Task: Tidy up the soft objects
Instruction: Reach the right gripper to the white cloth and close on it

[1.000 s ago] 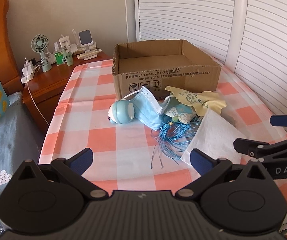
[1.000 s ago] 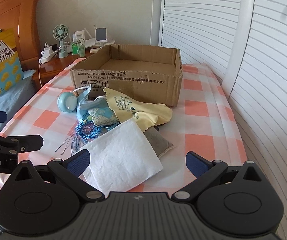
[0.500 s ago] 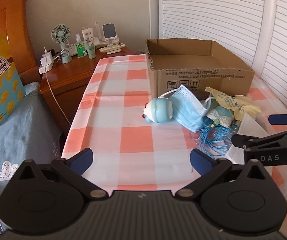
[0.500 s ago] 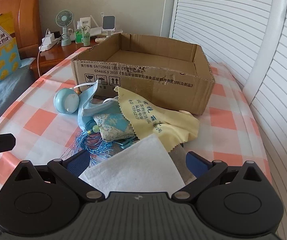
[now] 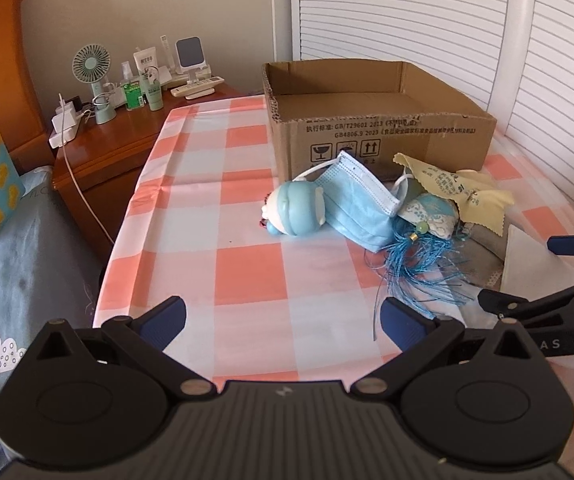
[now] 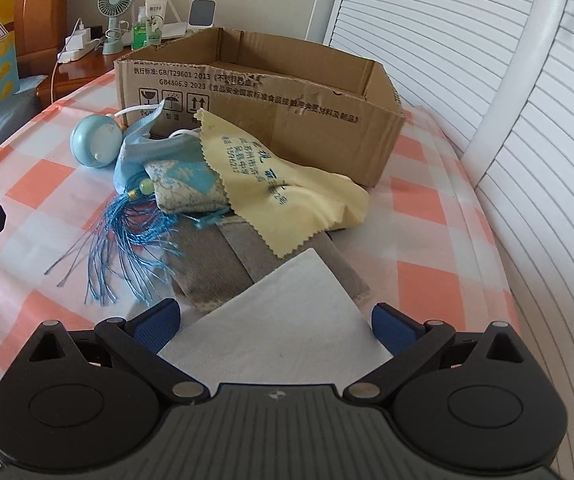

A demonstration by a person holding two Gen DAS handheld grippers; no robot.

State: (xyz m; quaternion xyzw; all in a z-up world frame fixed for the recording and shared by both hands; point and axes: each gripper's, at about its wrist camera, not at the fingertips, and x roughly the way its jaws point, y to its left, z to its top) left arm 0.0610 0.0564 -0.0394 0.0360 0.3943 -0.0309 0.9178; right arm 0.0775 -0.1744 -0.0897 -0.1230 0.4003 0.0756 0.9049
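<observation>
Right wrist: open right tongs [image 6: 273,322] straddle limp, light tissue [image 6: 279,320]; pinch its near edge; left tongs [image 5: 283,318] open.

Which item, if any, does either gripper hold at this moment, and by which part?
Nothing is held. The left gripper is open over bare tablecloth; the right gripper is open, its fingers either side of the white sheet, not closed on it.

Orange-and-white checked tablecloth [image 5: 247,272], brown cardboard box [image 6: 287,120], pale yellow cloth [image 6: 287,200], blue tassel [image 6: 127,236], white tissue [image 6: 287,328]
</observation>
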